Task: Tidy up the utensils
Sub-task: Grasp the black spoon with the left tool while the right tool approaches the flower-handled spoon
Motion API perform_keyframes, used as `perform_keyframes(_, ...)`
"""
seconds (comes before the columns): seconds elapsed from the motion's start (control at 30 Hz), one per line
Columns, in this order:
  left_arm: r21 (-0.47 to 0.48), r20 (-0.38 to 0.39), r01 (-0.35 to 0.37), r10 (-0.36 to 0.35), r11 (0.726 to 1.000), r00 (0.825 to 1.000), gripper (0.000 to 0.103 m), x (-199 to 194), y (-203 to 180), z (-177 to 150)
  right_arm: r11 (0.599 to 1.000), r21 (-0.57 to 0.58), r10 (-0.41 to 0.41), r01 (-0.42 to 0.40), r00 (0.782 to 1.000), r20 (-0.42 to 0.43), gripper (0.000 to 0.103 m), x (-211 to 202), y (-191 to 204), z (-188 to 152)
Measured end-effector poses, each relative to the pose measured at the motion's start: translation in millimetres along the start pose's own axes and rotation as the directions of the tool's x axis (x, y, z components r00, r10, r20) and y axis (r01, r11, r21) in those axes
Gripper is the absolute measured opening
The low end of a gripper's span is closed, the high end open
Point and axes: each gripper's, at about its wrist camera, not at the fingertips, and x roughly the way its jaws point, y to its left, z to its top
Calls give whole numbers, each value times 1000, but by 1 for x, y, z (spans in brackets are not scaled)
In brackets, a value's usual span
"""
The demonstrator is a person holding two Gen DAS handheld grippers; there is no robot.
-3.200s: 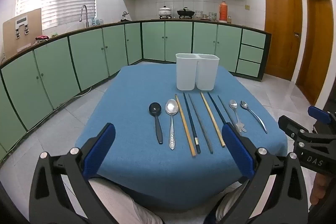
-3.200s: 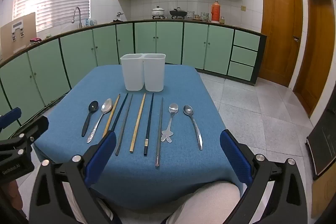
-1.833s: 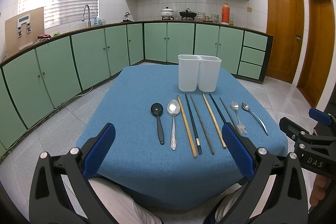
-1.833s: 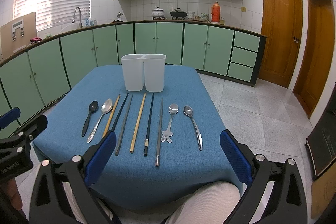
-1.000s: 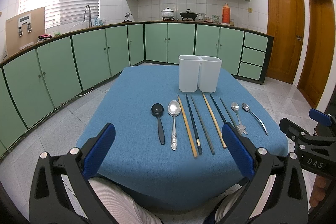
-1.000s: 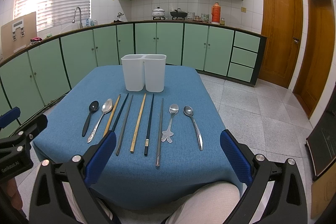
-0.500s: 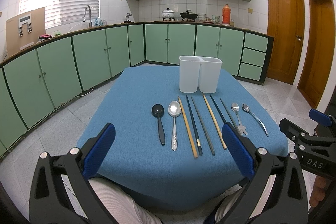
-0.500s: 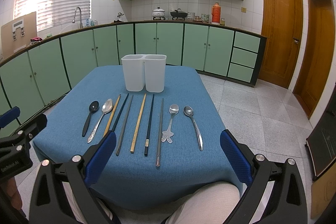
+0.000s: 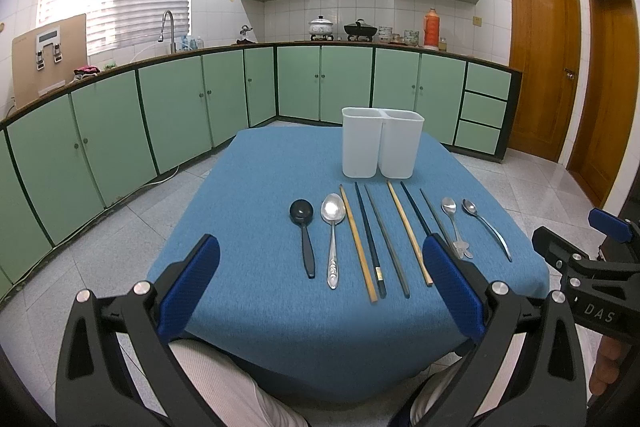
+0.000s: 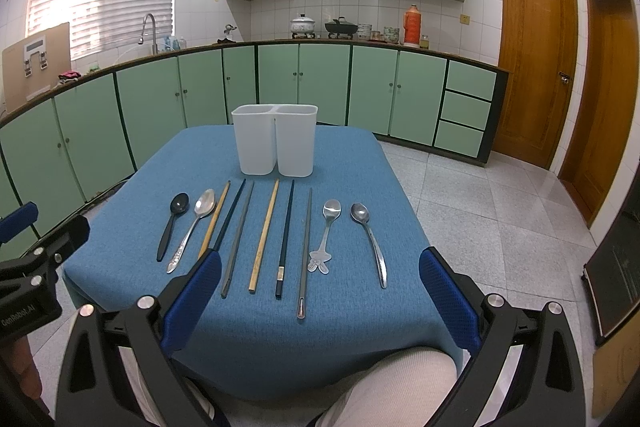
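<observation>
Utensils all laid in a row on the blue table (image 10: pixel 352 155), handles toward the person, none sorted yet. L to R: black spoon (image 10: pixel 172 227), silver spoon (image 10: pixel 194 227), six chopsticks — wooden chopstick (image 10: pixel 214 219) at the left end, light wooden chopstick (image 10: pixel 265 233) mid-row, the rest dark — then the flower-handle spoon (image 10: pixel 326 233) and plain steel spoon (image 10: pixel 370 243). White two-compartment holder (image 10: pixel 275 139) stands upright just beyond the row's far ends, both compartments look empty as far as visible.

Left gripper (image 9: pixel 320 281) wide open, nothing held, hanging off the near table edge over the person's lap. Right gripper (image 10: pixel 320 287) same: wide open, empty, near edge. Neither touches anything.

Judgement: task at 0%, first pick not begun.

Risks from here:
- Chopsticks lie close together, esp. the wooden one and its dark neighbour at the left, nearly touching. An open finger coming down btwn them could nudge or roll a neighbour, or grab two at once.
- All items are thin and flat on cloth, so a shallow pinch may slip off; pressing too hard could drag the cloth.
- Holder looks light and tall; dropping a long chopstick in at an angle, or bumping the rim, could tip it.
- Mixing types across compartments = wrong sort.
- Both grippers working the mid-row could collide.
</observation>
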Motion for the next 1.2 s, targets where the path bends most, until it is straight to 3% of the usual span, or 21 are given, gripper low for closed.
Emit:
perform_keyframes(0.4,-25,-30,-29,29,999,999,98,16,24,16,999,29,-16,17,1000,-14,97,20,-9,5)
perform_keyframes(0.73,-22,-106,-94,91,995,990,98,86,44,22,999,28,-20,21,999,-42,97,71,-29,17)
perform_keyframes(1.07,-17,-239,-107,100,994,966,97,176,53,27,999,31,-17,20,995,-97,89,128,-34,27)
perform_keyframes(1.2,-13,-287,-108,99,994,953,90,204,55,28,999,34,-12,16,992,-127,85,150,-34,29)
